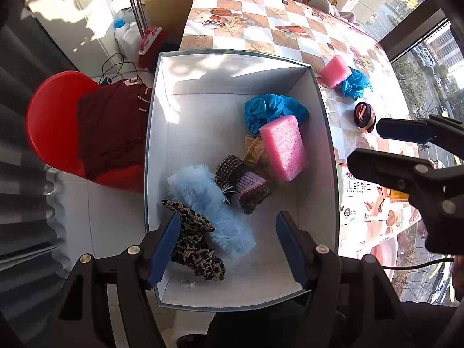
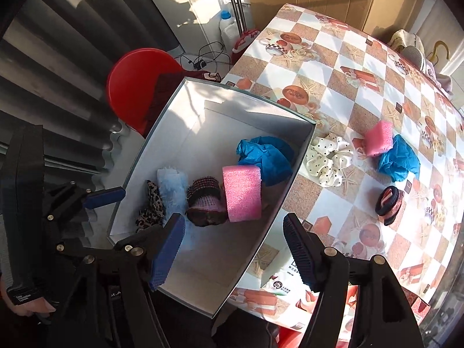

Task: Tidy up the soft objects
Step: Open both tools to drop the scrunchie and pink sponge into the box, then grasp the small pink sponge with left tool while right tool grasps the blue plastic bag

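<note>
Your table with the checkered, shell-printed vinyl cloth (image 2: 342,92) carries everything, and it reads as the sorting surface: unsorted pieces lie out on it, sorted ones go into the open white cardboard box (image 1: 232,66) at its near corner, probably set there so both your hands can reach over it.

Inside the box the collected items sit bunched toward one end. The pale blue fluffy cloth strip (image 1: 211,211) lies flat on the floor of the box, with the leopard-print fabric scrunchie (image 1: 194,246) just beside it. The pink foam block (image 1: 284,150) leans against the crumpled blue plastic bag (image 1: 272,110). The dark knitted band with a purple edge (image 1: 243,185) lies between the foam and the fluffy strip.

Outside, well apart from the box, you have a second blue crumpled bag (image 2: 400,159) touching a smaller pink foam piece (image 2: 378,139), a white polka-dot satin scrunchie (image 2: 330,159) just beside the box wall, and a black-and-pink striped hair band (image 2: 390,203). I judge these are what remains to be moved.

Your left gripper (image 1: 226,246) hangs over the box pointing down, jaws spread, with nothing pinched; the leopard scrunchie lies below it. Your right gripper (image 2: 235,249) is also spread and empty, straddling the box's long wall. Both look ready for another pick from the cloth.
</note>
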`<state>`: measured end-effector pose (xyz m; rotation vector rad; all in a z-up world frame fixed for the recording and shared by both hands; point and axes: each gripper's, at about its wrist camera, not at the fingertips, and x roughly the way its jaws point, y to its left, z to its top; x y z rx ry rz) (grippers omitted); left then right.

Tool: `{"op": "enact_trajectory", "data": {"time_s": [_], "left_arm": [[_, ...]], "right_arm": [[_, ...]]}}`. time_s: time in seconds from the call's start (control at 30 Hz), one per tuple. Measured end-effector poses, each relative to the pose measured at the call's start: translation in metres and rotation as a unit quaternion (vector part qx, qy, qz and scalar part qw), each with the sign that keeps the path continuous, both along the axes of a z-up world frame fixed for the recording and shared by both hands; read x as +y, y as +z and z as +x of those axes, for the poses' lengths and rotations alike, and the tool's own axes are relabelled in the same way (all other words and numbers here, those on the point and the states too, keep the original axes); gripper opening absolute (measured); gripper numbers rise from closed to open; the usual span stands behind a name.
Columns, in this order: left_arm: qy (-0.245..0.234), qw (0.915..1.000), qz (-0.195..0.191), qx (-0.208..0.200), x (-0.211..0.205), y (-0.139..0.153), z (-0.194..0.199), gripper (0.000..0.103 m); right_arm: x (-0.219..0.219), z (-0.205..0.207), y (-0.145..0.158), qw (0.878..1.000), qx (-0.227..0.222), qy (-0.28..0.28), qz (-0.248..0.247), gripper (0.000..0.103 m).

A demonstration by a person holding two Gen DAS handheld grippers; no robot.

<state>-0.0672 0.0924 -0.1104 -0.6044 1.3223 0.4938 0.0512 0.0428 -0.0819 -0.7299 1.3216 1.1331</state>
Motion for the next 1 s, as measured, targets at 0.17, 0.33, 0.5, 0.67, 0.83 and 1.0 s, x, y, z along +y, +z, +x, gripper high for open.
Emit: {"op": "enact_trajectory", "data": {"time_s": [0.17, 0.33, 0.5, 0.67, 0.83, 1.0], "left_arm": [[-0.042, 0.999, -0.004, -0.018, -0.016, 0.009, 0.025, 0.072], [-0.101, 0.9941, -0.009, -0.041, -0.04, 0.025, 0.066, 0.072], [-0.138, 0.9893, -0.01, -0.047, -0.066, 0.03, 0.116, 0.072], [-0.145, 0.9886, -0.016, -0.04, -0.073, 0.028, 0.174, 0.072], [-0.106, 0.9936, -0.031, -0.024, -0.048, 0.006, 0.239, 0.072], [-0.017, 0.9961, -0.087, -0.004, -0.014, -0.03, 0.281, 0.072]], "right_arm": [[-0.037, 0.029, 0.009, 0.999, -0.008, -0.051, 0.0, 0.072], [-0.082, 0.085, 0.028, 0.992, -0.023, -0.127, 0.005, 0.072], [-0.119, 0.147, 0.031, 0.983, -0.027, -0.184, -0.003, 0.072], [-0.129, 0.197, 0.015, 0.98, -0.01, -0.195, -0.019, 0.072], [-0.124, 0.234, -0.012, 0.985, 0.001, -0.167, -0.033, 0.072], [-0.105, 0.261, -0.035, 0.993, 0.008, -0.115, -0.039, 0.072]]}}
